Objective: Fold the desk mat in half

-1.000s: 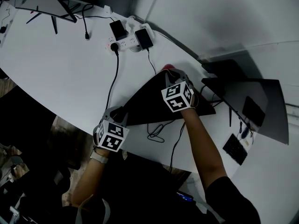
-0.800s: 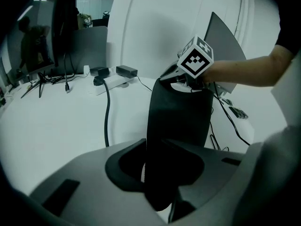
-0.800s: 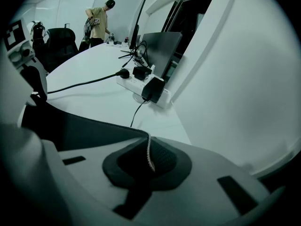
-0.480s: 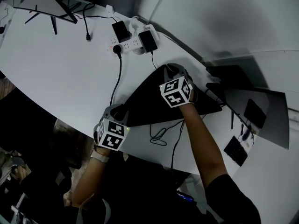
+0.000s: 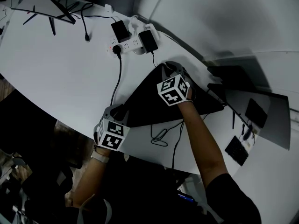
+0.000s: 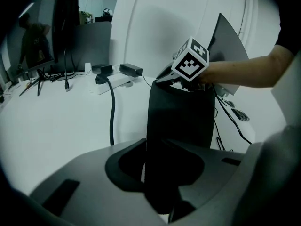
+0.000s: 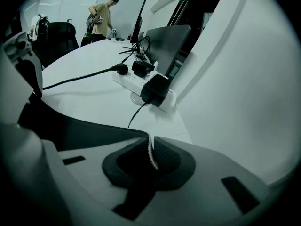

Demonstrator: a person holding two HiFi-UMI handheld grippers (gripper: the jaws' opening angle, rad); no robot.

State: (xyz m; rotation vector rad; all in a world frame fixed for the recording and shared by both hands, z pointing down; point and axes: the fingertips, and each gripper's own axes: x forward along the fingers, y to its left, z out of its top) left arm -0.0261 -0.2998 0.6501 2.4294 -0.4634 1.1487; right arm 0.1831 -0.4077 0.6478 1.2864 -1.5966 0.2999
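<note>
The black desk mat [image 5: 149, 104] lies on the white table [image 5: 60, 73], its far corner raised. My right gripper [image 5: 168, 70] is shut on that far corner; in the right gripper view the mat's thin edge [image 7: 149, 147] stands pinched between the pads of that gripper [image 7: 150, 158]. My left gripper [image 5: 117, 112] sits at the mat's near left corner by the table's front edge. Its jaws stand open around the mat [image 6: 181, 117], which runs between them [image 6: 162, 168] up to the right gripper [image 6: 163, 76].
A white power strip [image 5: 127, 44] with black adapters lies just beyond the mat, its cable [image 5: 115, 78] running toward the left gripper. A looped cable [image 5: 159, 135] lies near the front edge. Monitors [image 5: 254, 108] stand at right and back left. A person [image 7: 101, 15] stands far off.
My right gripper has shifted a little up and left toward the power strip with the mat's corner in it. The left gripper has stayed in place.
</note>
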